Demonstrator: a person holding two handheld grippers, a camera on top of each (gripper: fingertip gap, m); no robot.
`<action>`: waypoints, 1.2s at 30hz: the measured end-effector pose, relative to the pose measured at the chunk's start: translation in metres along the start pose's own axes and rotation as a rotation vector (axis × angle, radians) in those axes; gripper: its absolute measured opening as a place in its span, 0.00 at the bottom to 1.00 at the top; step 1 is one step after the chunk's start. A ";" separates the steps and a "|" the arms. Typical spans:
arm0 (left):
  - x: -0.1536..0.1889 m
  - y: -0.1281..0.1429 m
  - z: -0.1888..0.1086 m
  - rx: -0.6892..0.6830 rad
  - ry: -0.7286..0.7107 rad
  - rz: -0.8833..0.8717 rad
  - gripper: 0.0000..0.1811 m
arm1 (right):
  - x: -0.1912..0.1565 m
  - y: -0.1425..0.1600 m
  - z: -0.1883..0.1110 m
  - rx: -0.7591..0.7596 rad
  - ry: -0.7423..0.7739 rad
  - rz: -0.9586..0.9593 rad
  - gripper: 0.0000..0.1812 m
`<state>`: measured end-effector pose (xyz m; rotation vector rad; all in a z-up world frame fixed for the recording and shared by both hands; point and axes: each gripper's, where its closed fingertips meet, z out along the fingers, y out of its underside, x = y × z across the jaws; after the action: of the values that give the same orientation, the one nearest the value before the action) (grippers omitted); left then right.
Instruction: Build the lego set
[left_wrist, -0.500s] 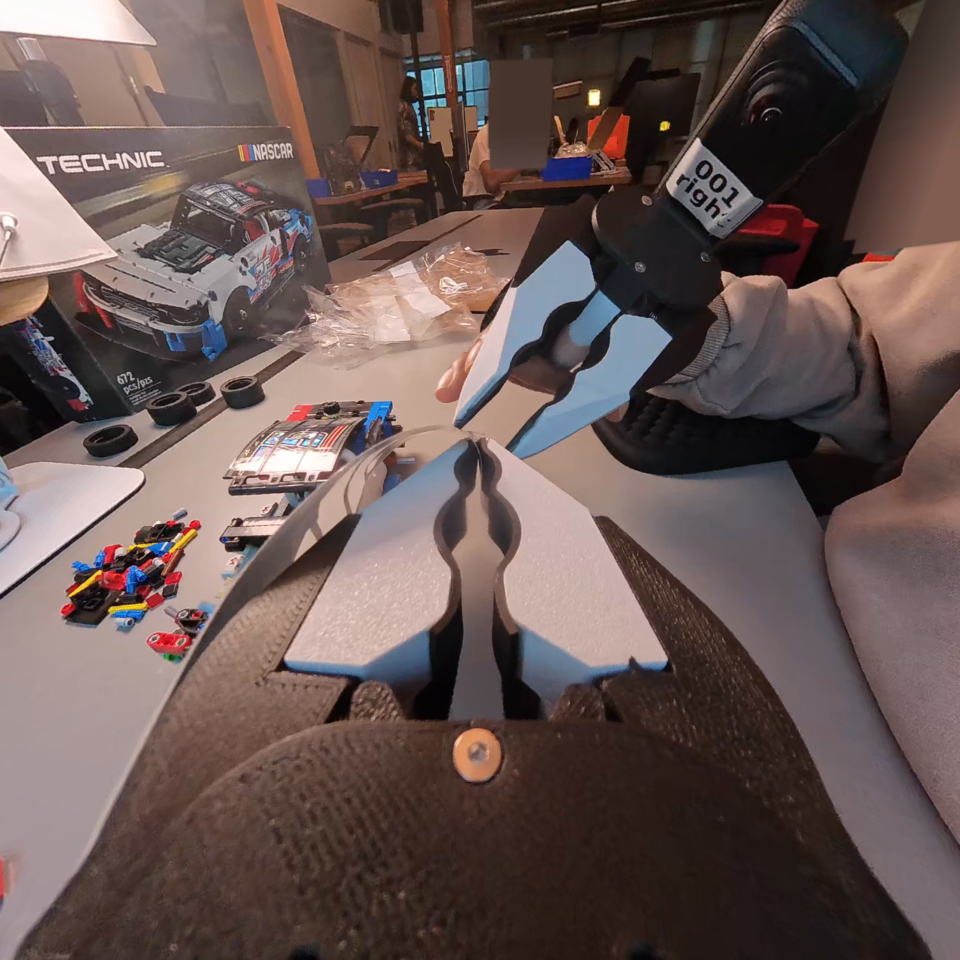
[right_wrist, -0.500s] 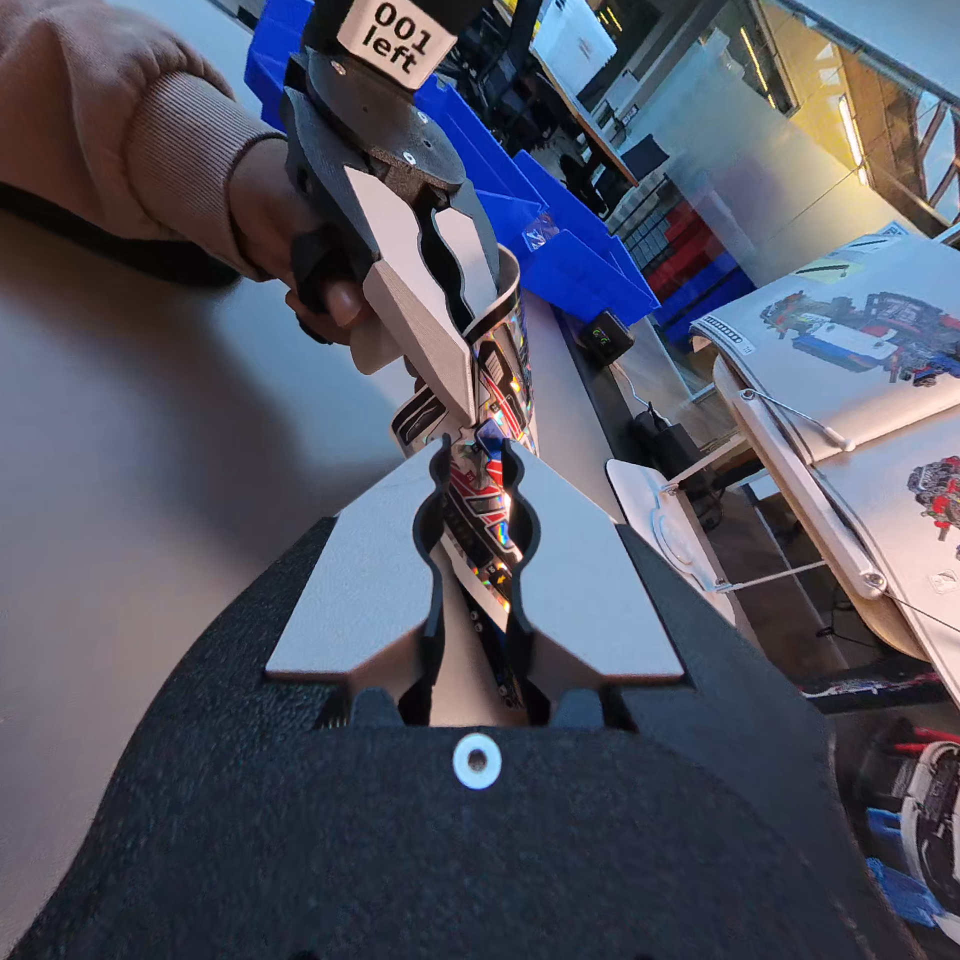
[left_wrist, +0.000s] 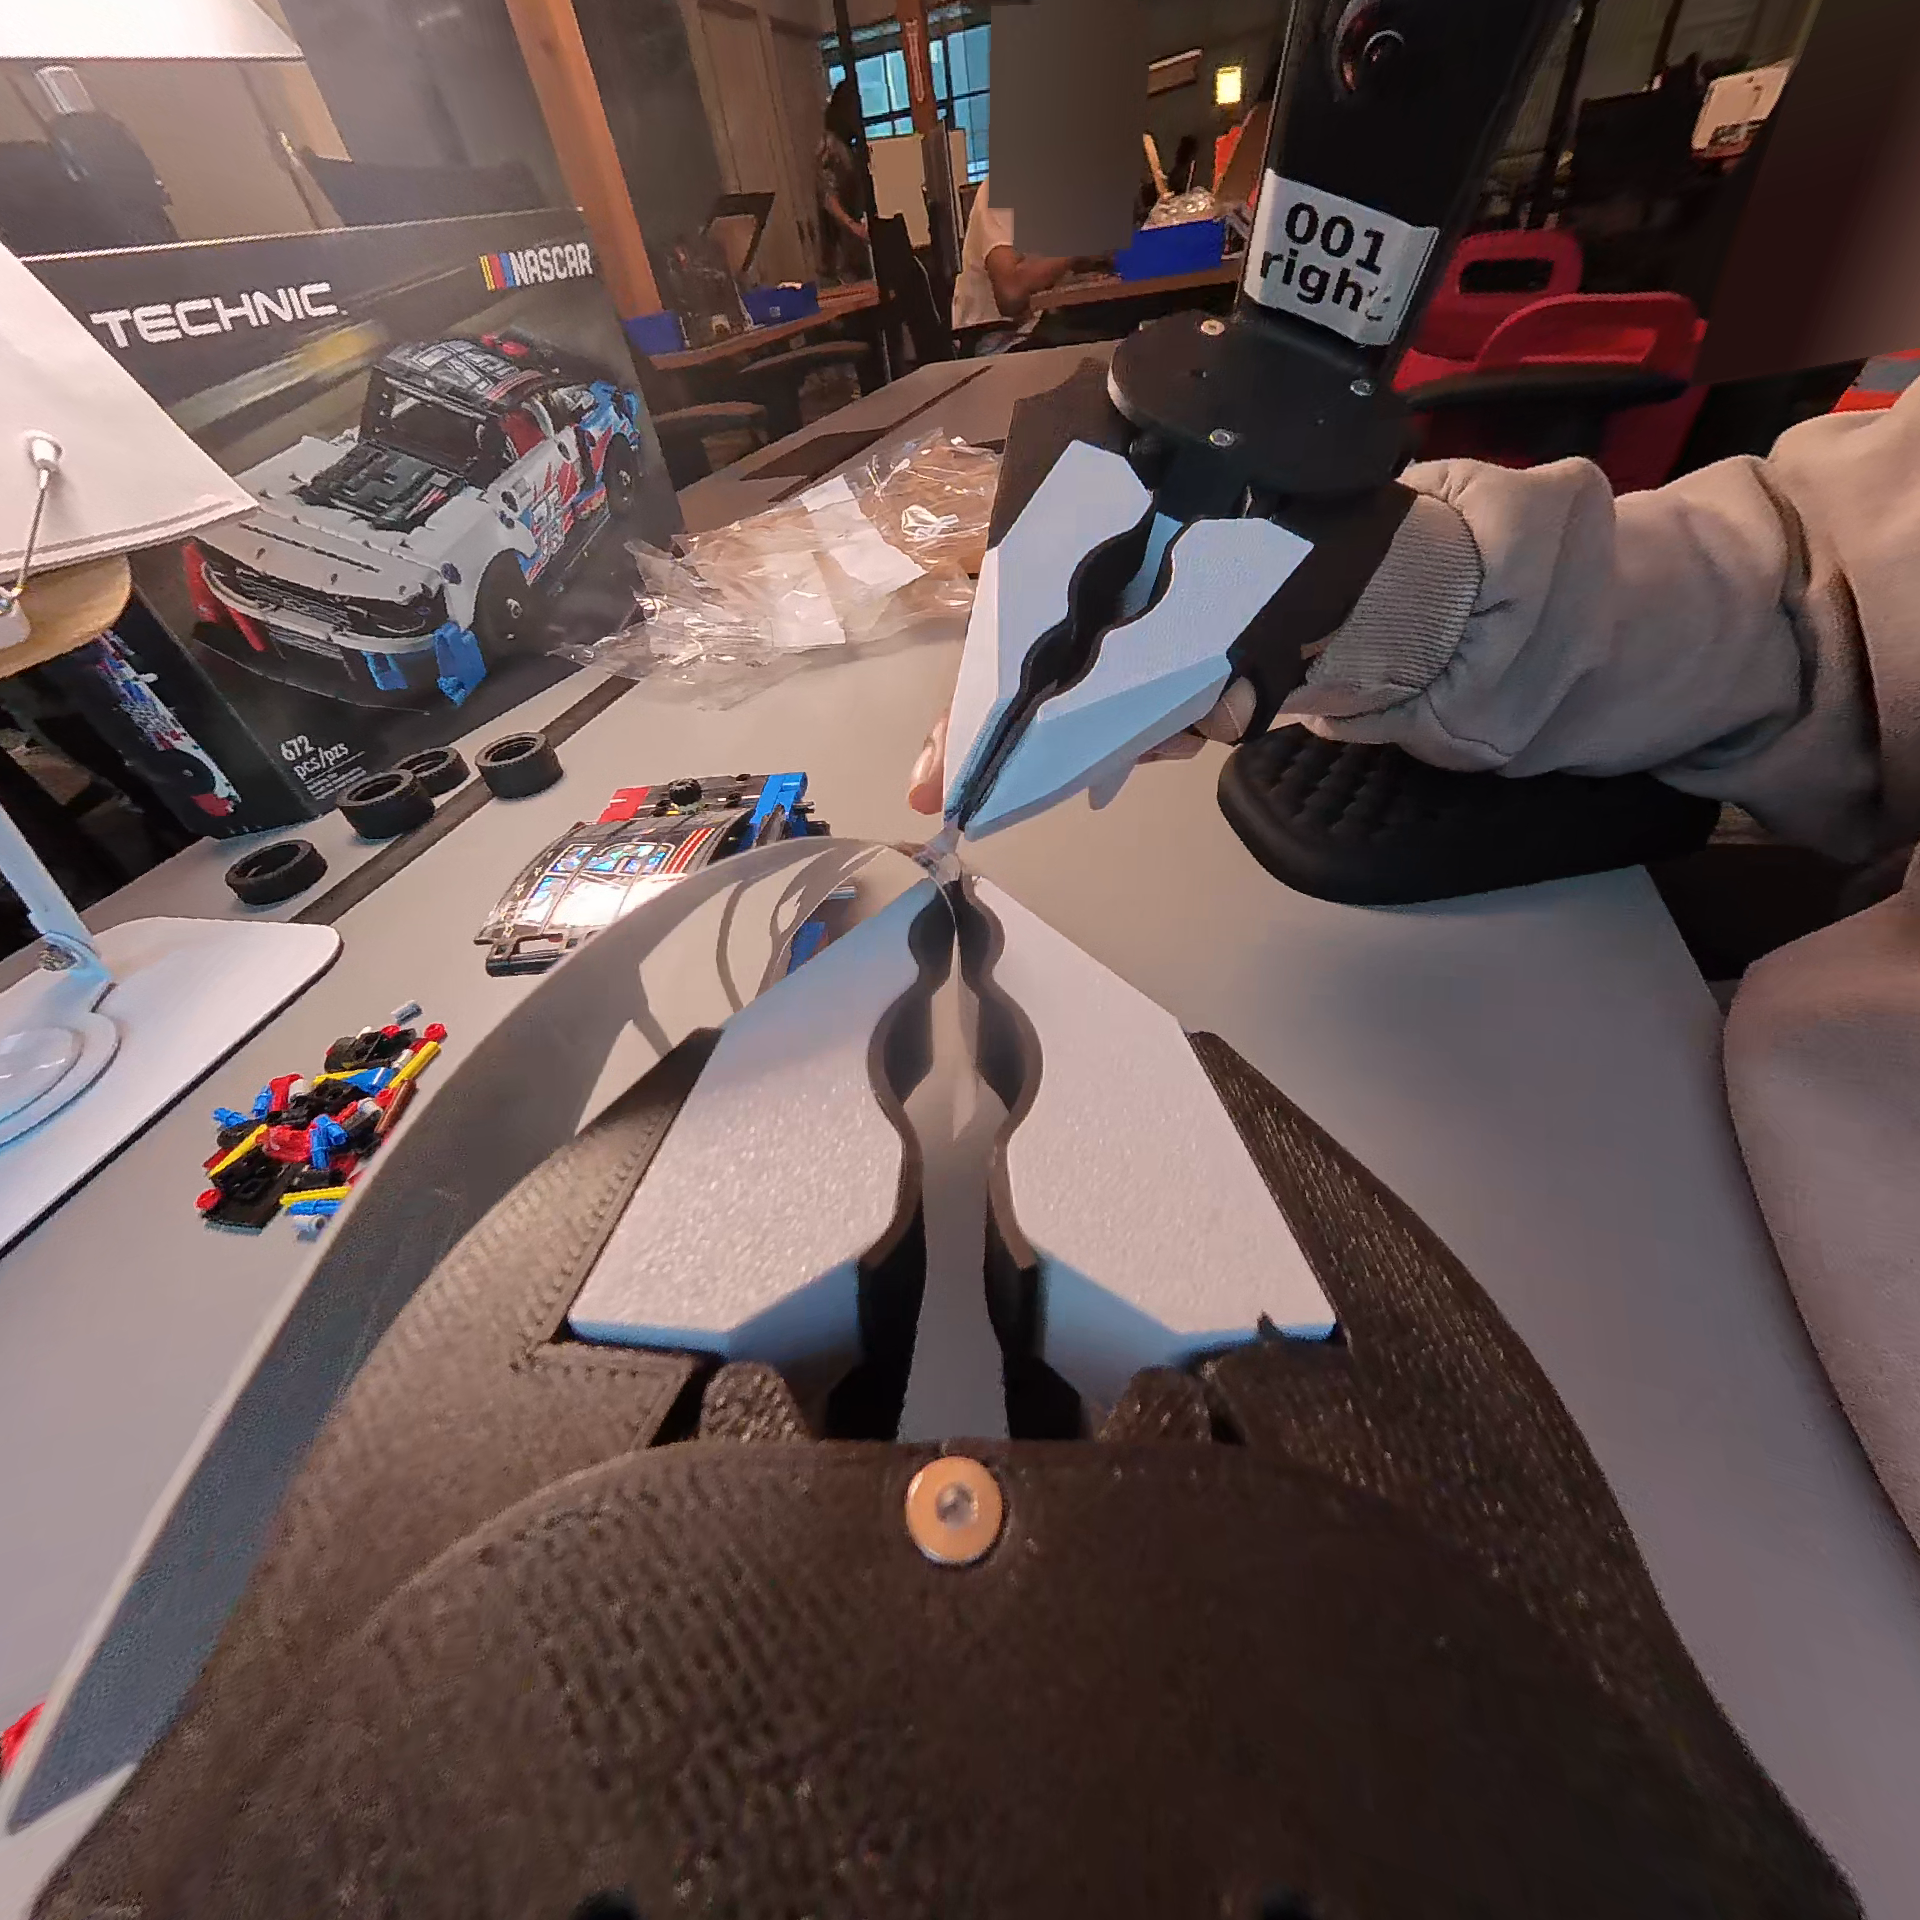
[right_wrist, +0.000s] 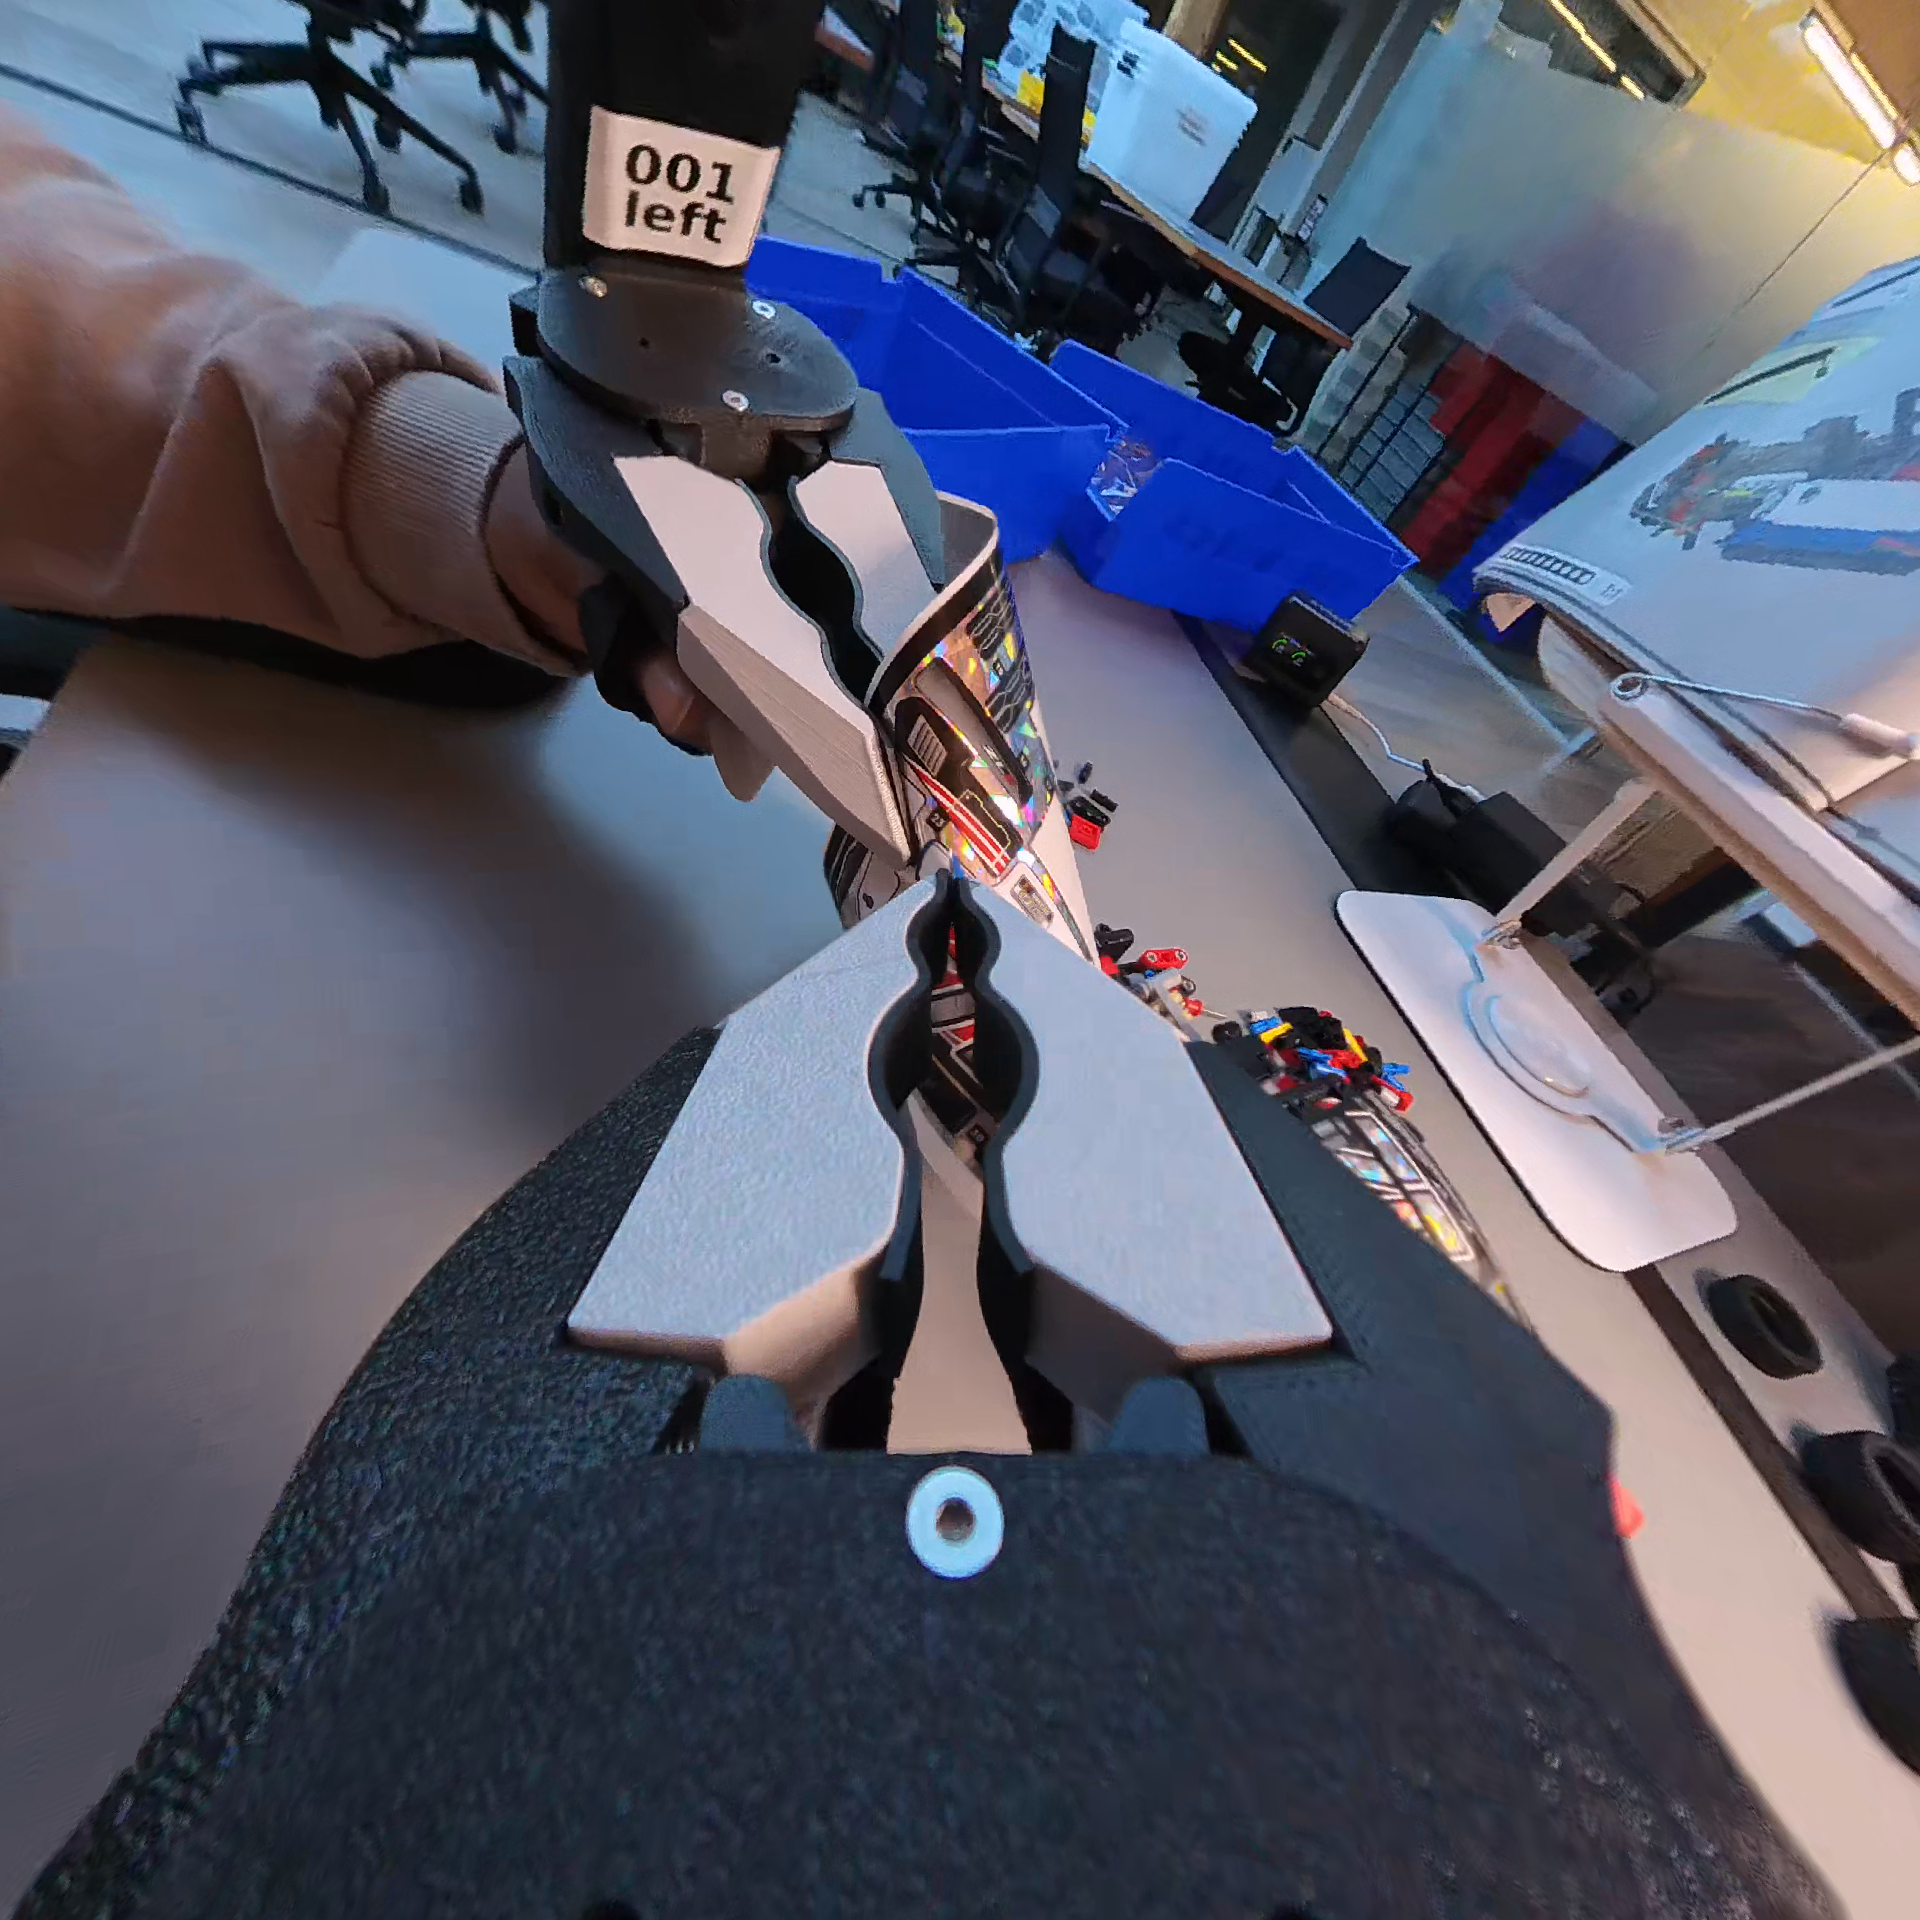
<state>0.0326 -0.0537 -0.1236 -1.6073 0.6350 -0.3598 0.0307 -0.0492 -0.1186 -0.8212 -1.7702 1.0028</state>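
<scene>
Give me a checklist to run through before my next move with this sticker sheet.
1. Left tool shut on the sticker sheet: ok.
2. Right tool pinching the sheet's edge: ok.
3. Right tool has a sticker rather than just the backing: cannot tell.
4. Sheet held off the table, curved but not creased: ok.
5. Partly built car lying flat within view: ok.
6. Loose parts pile clear of both tools: ok.
</scene>
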 end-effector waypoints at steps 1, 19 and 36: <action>-0.001 -0.001 0.000 0.006 -0.003 -0.011 0.00 | 0.001 -0.001 -0.001 0.012 -0.010 0.039 0.00; -0.024 -0.003 -0.009 0.050 -0.069 -0.159 0.00 | 0.026 -0.003 -0.017 0.114 -0.021 0.298 0.00; -0.042 0.002 -0.017 0.046 -0.123 -0.167 0.00 | 0.055 -0.007 -0.052 0.193 0.039 0.356 0.00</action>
<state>-0.0110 -0.0430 -0.1179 -1.6293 0.3978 -0.3919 0.0584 0.0089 -0.0781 -1.0460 -1.4946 1.3565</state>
